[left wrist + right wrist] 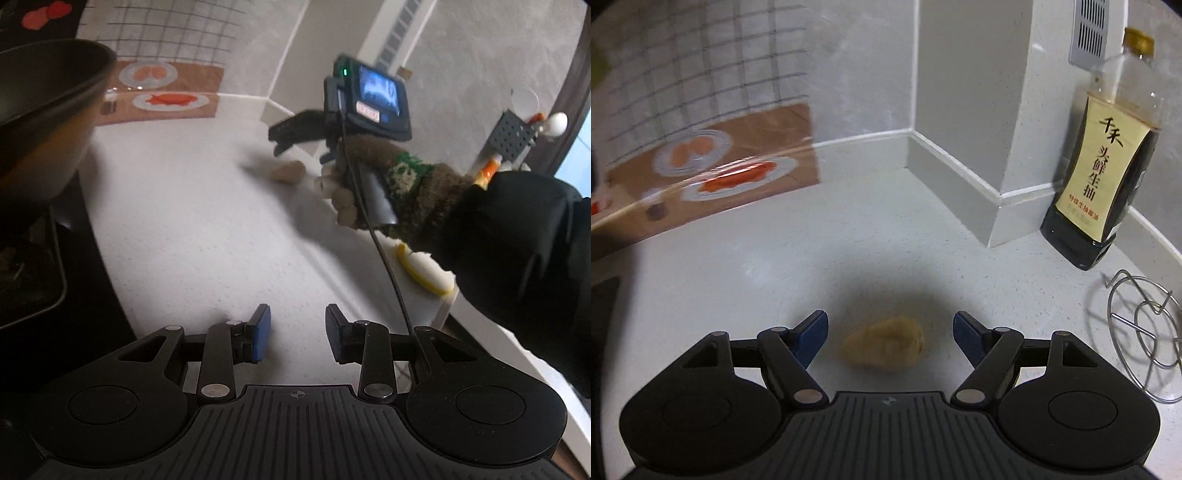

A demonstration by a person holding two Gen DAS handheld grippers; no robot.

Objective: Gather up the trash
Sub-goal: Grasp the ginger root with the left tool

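A crumpled tan scrap of trash (884, 345) lies on the white speckled counter (812, 258), in the gap between my right gripper's (889, 334) spread blue pads, which do not touch it. In the left wrist view the same tan scrap (287, 171) sits farther back, just below the right gripper (286, 138), which a gloved hand (373, 184) holds over it. My left gripper (297, 334) hovers open over bare counter (192, 229) near the front, nothing between its pads.
A soy sauce bottle (1104, 177) stands by the wall corner at right, a wire trivet (1145, 332) beside it. A dark wok (44, 122) on the stove fills the left. A yellow-rimmed white item (424, 271) lies under the sleeve. A tiled backsplash lies behind.
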